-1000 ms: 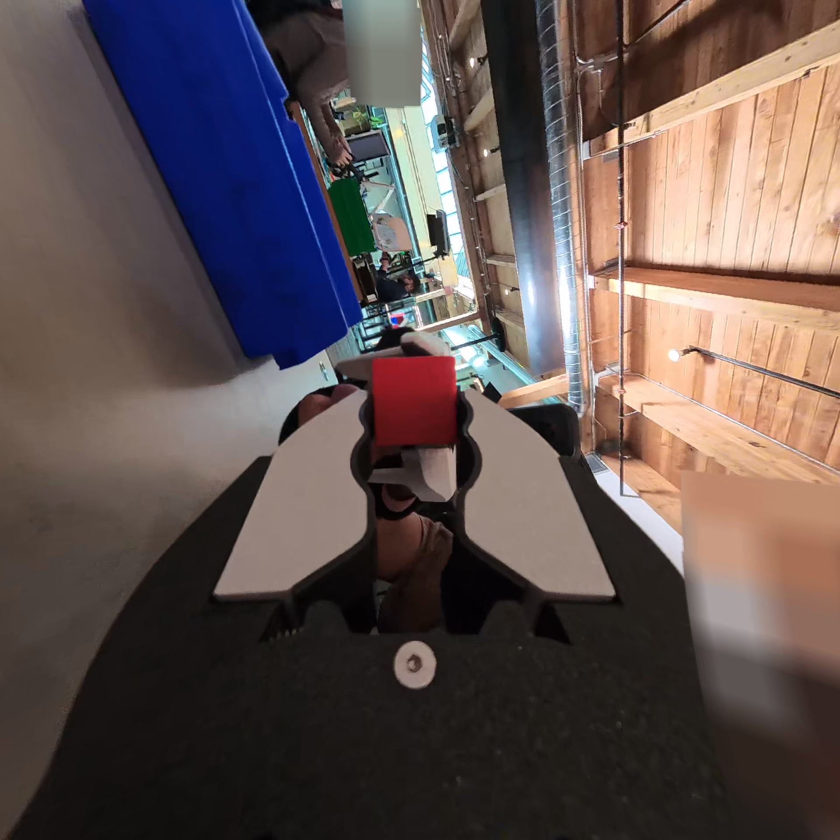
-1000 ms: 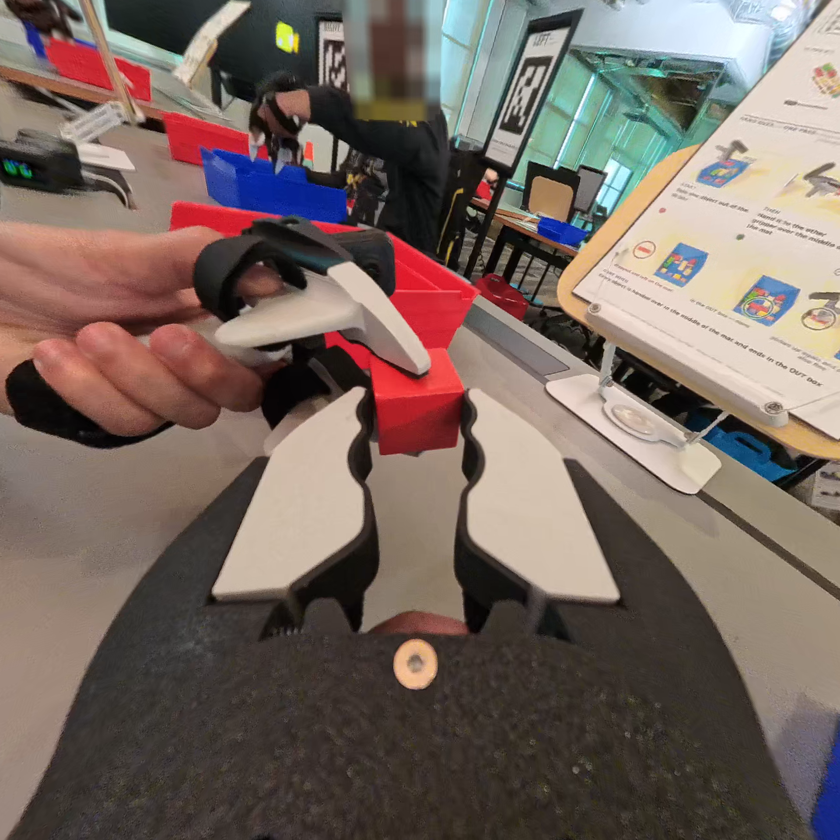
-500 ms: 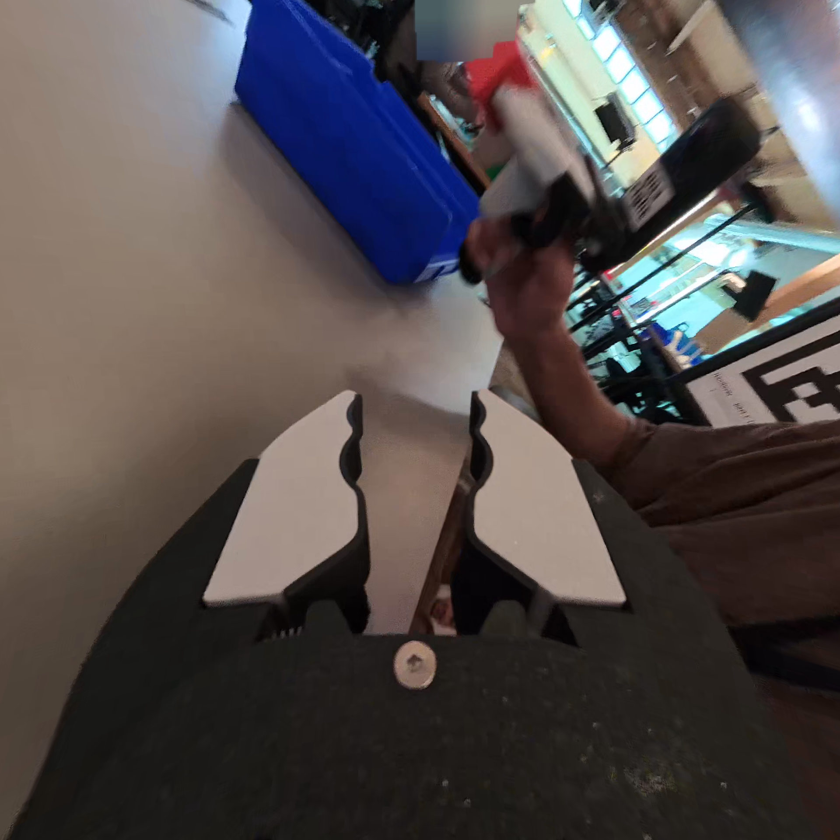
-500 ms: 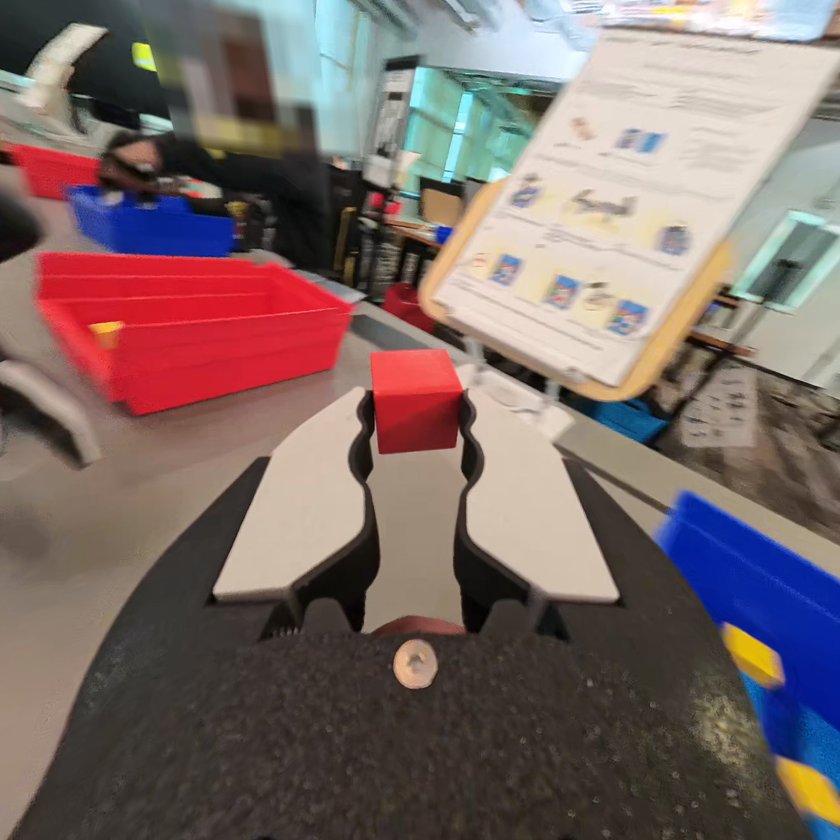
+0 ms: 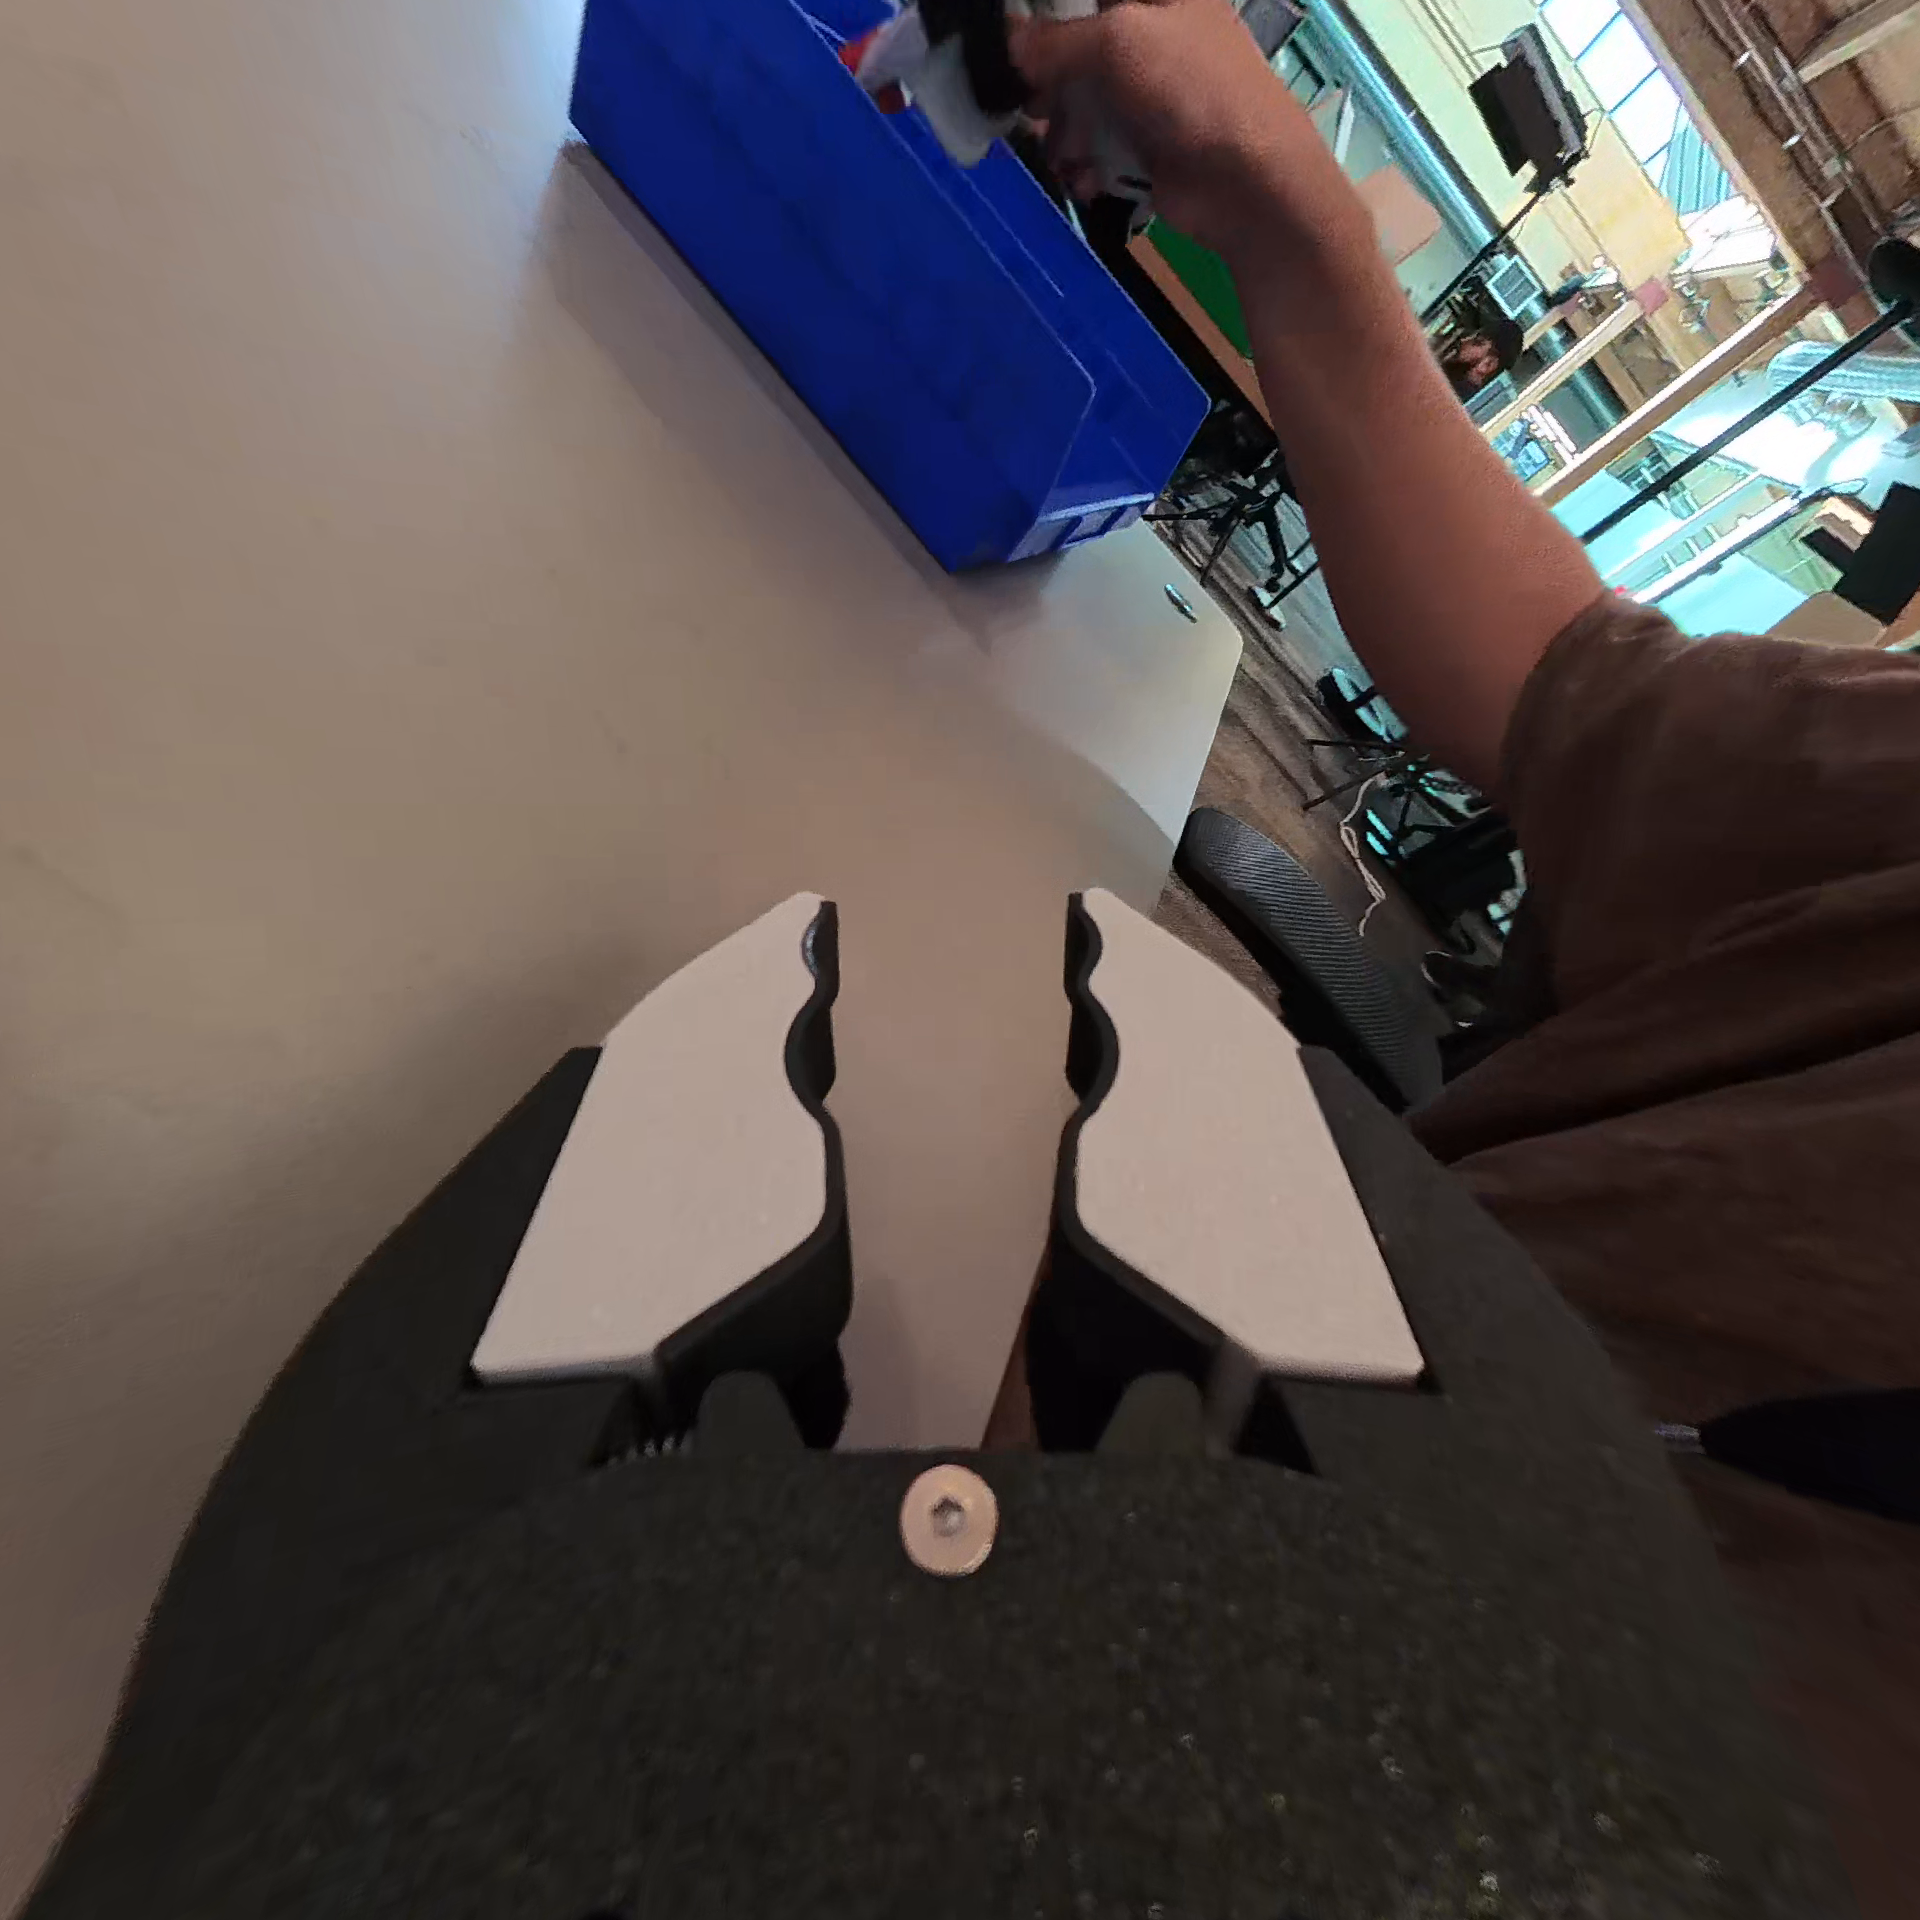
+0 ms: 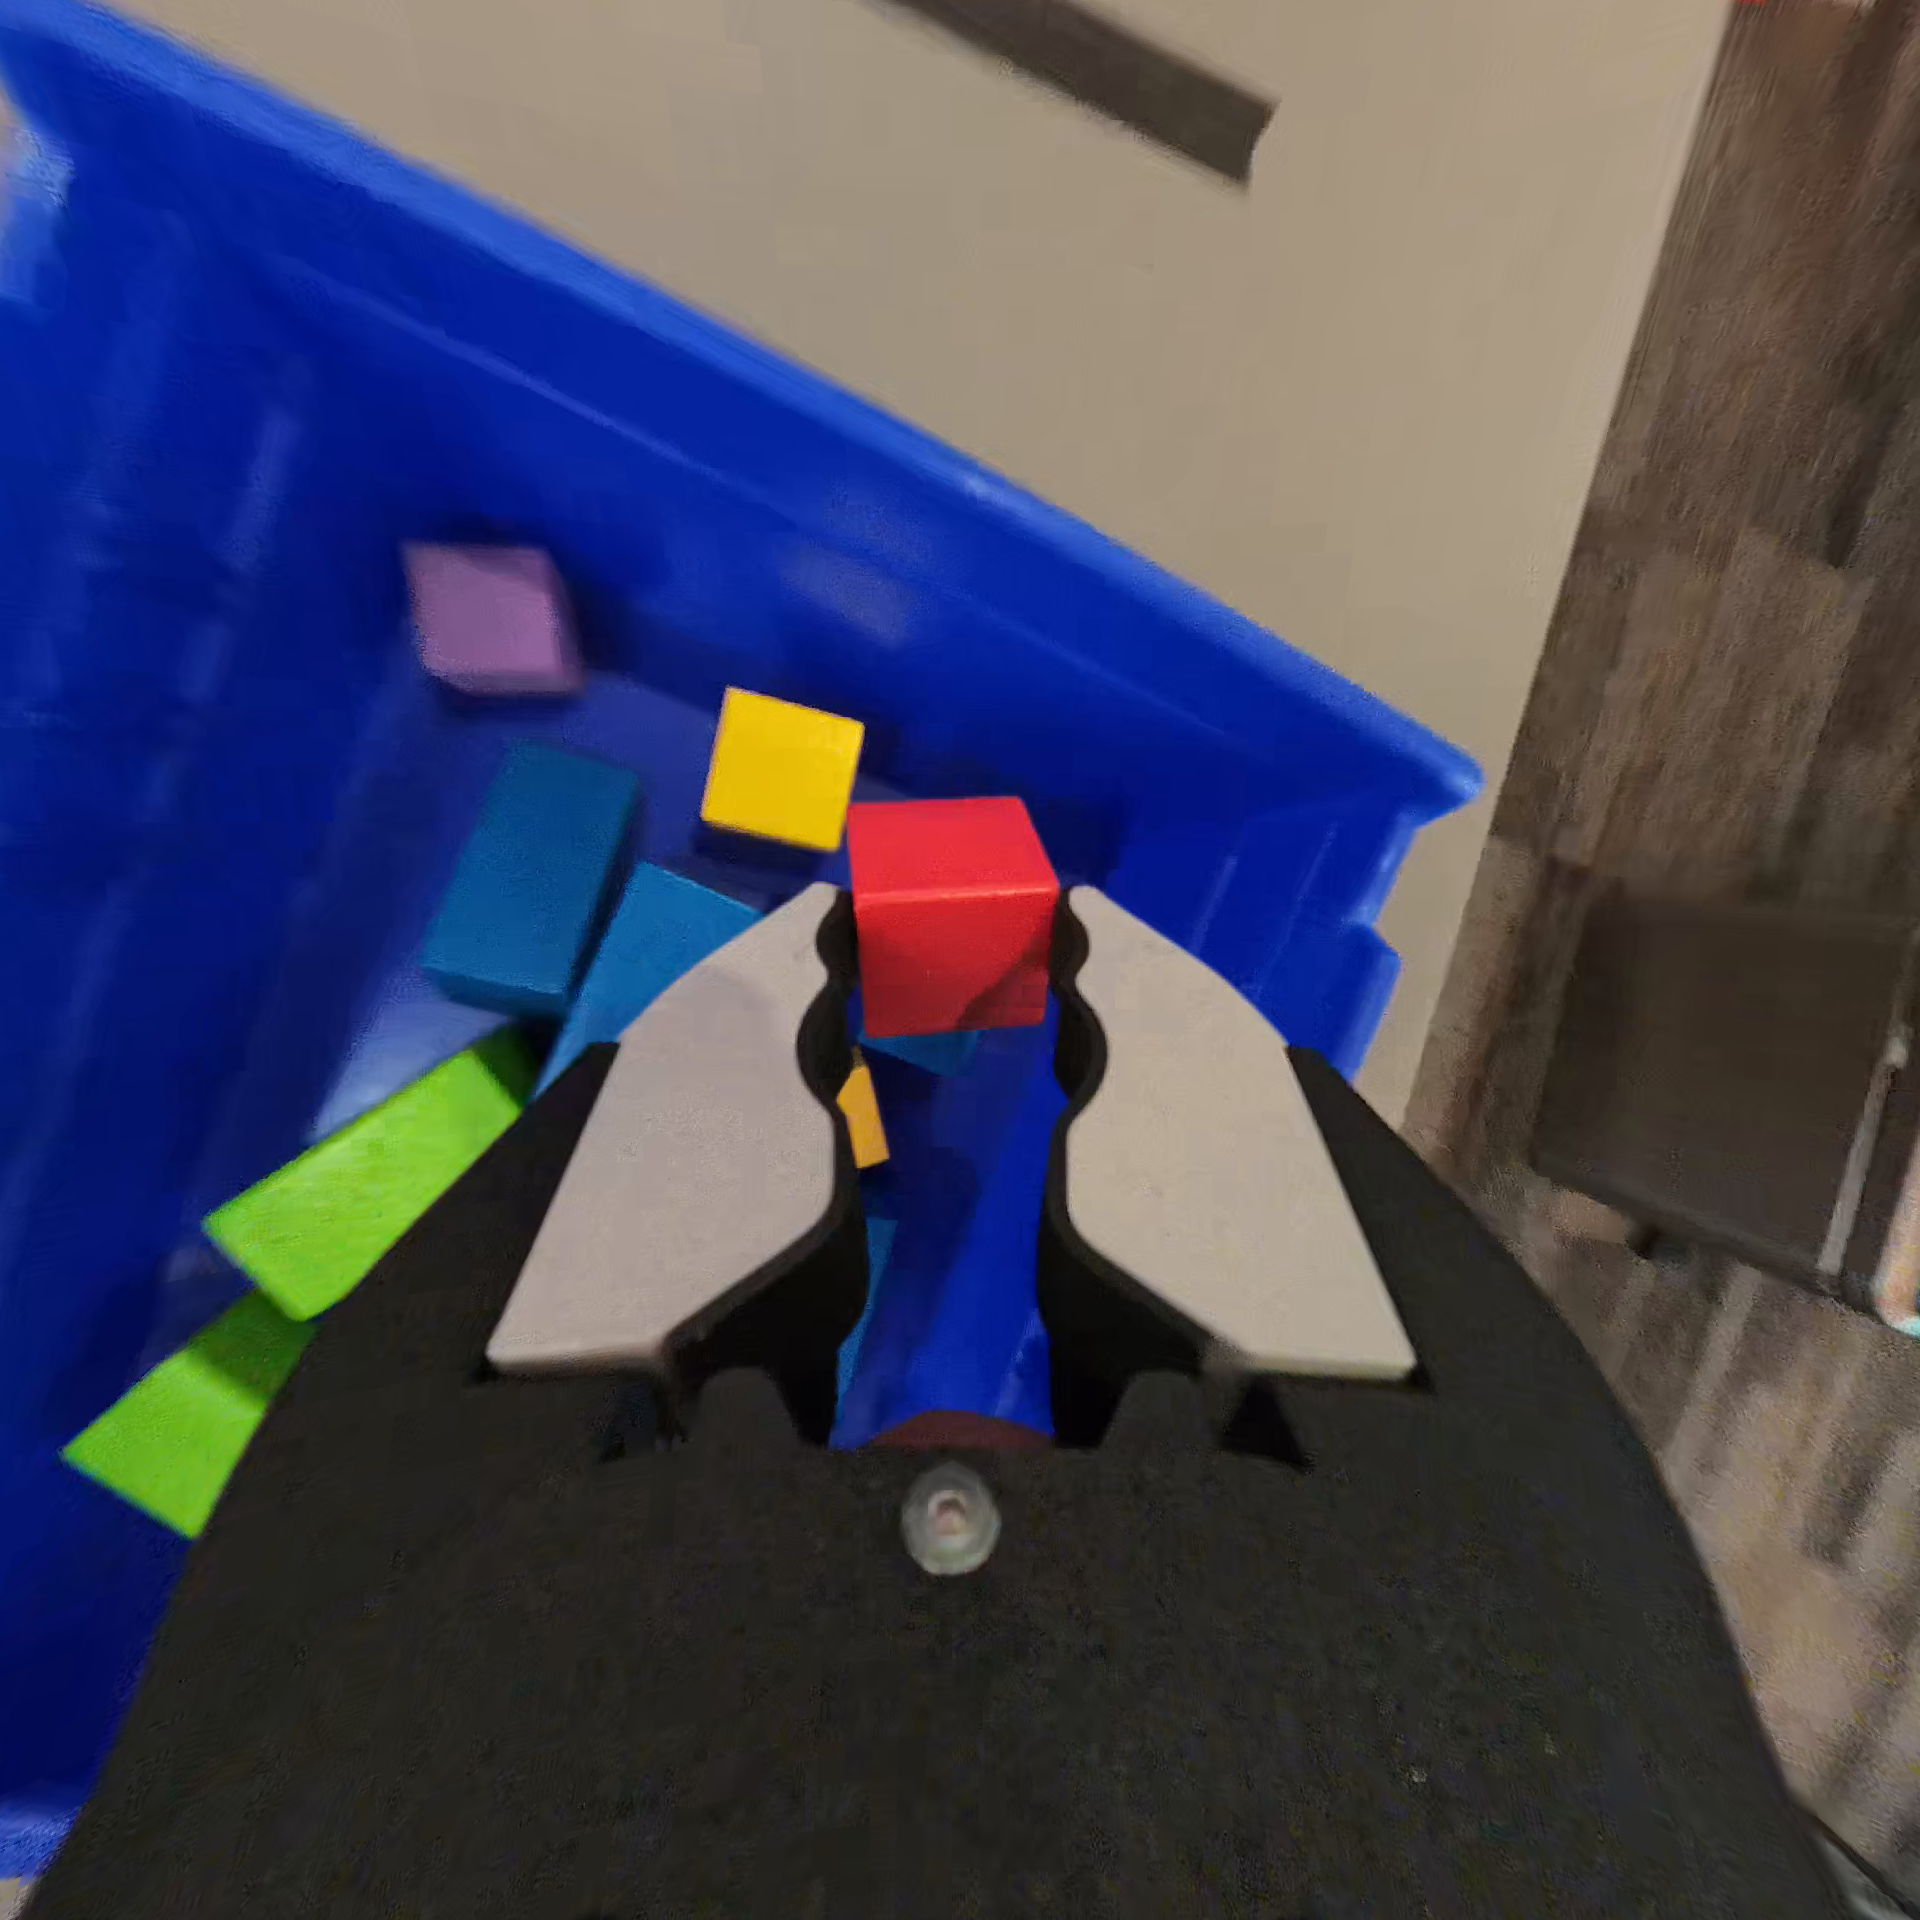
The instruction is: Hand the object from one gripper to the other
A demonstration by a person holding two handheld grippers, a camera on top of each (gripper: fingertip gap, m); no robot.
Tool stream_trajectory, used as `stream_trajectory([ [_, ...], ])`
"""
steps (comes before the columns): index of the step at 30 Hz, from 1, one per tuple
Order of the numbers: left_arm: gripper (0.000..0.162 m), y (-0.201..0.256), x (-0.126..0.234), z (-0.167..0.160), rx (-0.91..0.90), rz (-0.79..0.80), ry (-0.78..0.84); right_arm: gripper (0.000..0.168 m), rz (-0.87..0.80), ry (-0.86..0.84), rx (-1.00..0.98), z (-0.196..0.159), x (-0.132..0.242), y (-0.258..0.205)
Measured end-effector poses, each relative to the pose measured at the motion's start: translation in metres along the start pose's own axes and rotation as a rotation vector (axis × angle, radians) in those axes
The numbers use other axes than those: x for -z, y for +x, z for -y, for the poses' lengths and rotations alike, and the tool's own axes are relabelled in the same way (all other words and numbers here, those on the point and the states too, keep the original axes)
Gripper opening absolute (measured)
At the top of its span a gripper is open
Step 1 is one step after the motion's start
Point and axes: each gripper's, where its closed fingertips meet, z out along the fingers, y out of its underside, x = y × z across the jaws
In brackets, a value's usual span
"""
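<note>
Fingers [image 5: 717, 1122] of the left gripper [image 5: 948, 925] stand spread with only bare desk [image 5: 312, 623] between them; the blue bin [image 5: 935, 301] lies well ahead, where the person's other arm [image 5: 1351, 416] reaches over it.

From the right wrist, the right gripper [image 6: 954, 914] pinches the red cube [image 6: 951, 904] at its fingertips, directly above the blue bin's interior and its loose blocks [image 6: 779, 769]. A release there would probably drop it straight in.
</note>
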Motion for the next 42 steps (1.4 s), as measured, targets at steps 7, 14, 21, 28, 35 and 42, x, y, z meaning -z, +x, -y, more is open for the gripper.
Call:
stream_trajectory([
  [7, 0.041, -0.001, 0.006, 0.001, 0.007, -0.001, 0.007, 0.036, -0.075, -0.145, 0.095, -0.011, -0.048, 0.004],
  [14, 0.041, 0.000, 0.005, -0.002, -0.027, 0.012, -0.028, 0.036, -0.011, -0.232, 0.096, -0.022, -0.057, -0.006],
  [21, 0.041, -0.001, 0.002, -0.003, -0.022, 0.001, -0.040, 0.046, -0.003, -0.255, 0.081, -0.026, -0.063, -0.003],
  [28, 0.041, -0.003, 0.009, 0.002, -0.020, 0.004, -0.019, 0.059, -0.081, 0.098, 0.072, 0.016, 0.038, -0.008],
  [35, 0.042, -0.009, 0.017, 0.009, -0.075, 0.060, -0.006, 0.054, 0.244, 0.730, 0.041, -0.020, 0.167, -0.151],
  [42, 0.044, 0.007, 0.031, 0.005, -0.139, 0.007, -0.168, 0.065, 0.453, 0.749, 0.000, -0.108, 0.144, -0.266],
])
